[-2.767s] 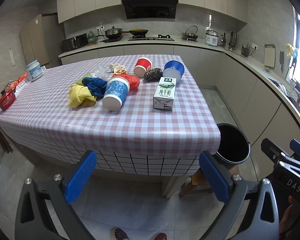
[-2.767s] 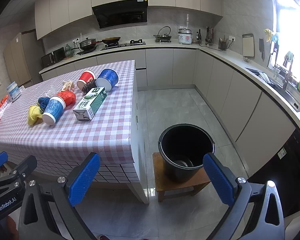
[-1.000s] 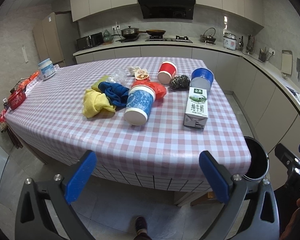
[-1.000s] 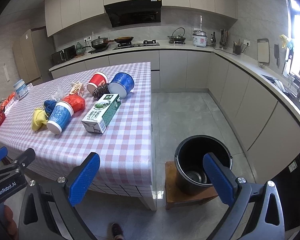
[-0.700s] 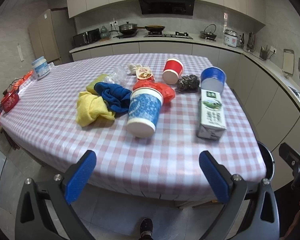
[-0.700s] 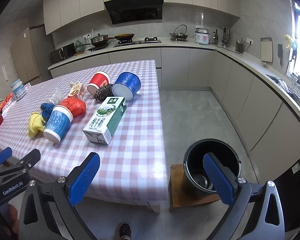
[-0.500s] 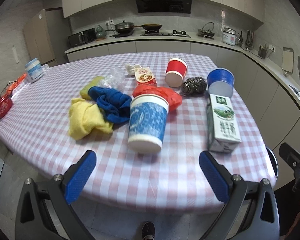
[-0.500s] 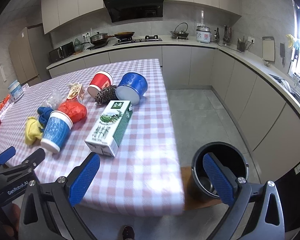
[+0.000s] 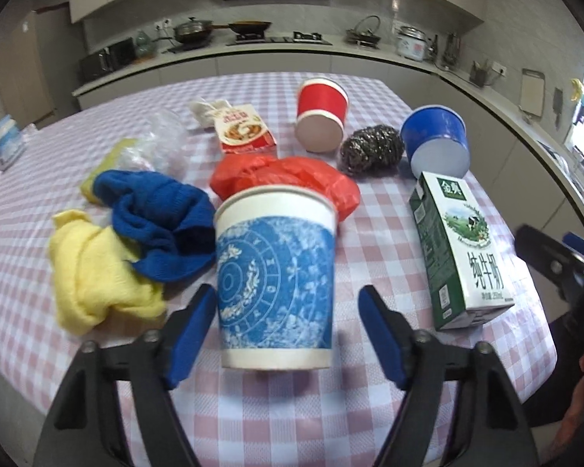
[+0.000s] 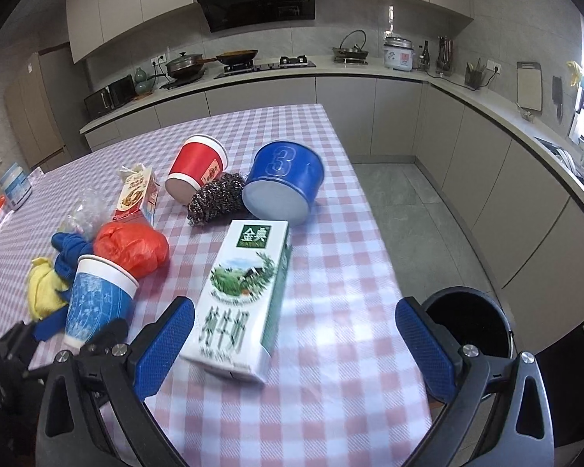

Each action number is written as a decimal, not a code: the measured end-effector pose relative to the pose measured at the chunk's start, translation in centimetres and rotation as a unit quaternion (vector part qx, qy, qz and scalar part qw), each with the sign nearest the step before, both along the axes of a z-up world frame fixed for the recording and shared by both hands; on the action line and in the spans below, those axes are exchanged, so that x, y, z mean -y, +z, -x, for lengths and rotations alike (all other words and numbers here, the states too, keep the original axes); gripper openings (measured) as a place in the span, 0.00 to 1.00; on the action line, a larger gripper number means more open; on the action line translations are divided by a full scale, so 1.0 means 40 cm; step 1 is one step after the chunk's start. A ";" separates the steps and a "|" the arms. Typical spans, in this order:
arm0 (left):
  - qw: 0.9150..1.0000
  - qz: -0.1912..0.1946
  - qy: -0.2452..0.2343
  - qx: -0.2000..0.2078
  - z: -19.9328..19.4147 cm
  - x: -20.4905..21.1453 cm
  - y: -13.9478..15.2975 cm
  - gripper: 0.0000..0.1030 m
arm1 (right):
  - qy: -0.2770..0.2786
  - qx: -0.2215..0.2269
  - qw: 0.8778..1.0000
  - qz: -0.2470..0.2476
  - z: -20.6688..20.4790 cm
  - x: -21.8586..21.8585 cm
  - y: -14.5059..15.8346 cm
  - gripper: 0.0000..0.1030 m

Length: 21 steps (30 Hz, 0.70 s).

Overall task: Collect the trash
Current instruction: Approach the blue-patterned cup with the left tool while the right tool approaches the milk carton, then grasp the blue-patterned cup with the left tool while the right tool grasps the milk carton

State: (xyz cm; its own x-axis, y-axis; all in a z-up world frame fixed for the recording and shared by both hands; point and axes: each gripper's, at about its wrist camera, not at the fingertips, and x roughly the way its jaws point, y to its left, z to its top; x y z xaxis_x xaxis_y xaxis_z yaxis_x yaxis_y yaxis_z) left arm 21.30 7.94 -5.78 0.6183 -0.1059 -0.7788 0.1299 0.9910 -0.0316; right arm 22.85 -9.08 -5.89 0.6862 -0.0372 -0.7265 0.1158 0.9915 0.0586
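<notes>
With the blue-patterned paper cup [image 9: 275, 280] lying on its side near the table's [image 9: 370, 408] front edge, base toward the camera, the left gripper [image 9: 288, 334] is spread, jaws flanking it without touching. Its long axis runs straight away from the gripper. The right gripper [image 10: 292, 344] is also spread wide, its left finger beside the milk carton [image 10: 241, 299] (lying lengthwise near the front right corner). Bin [image 10: 469, 321] sits off the right edge.
</notes>
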 end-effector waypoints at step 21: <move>0.998 0.044 -0.050 0.008 -0.018 -0.052 0.025 0.57 | 0.021 -0.077 0.997 -0.020 -0.120 -0.073 -0.124 0.58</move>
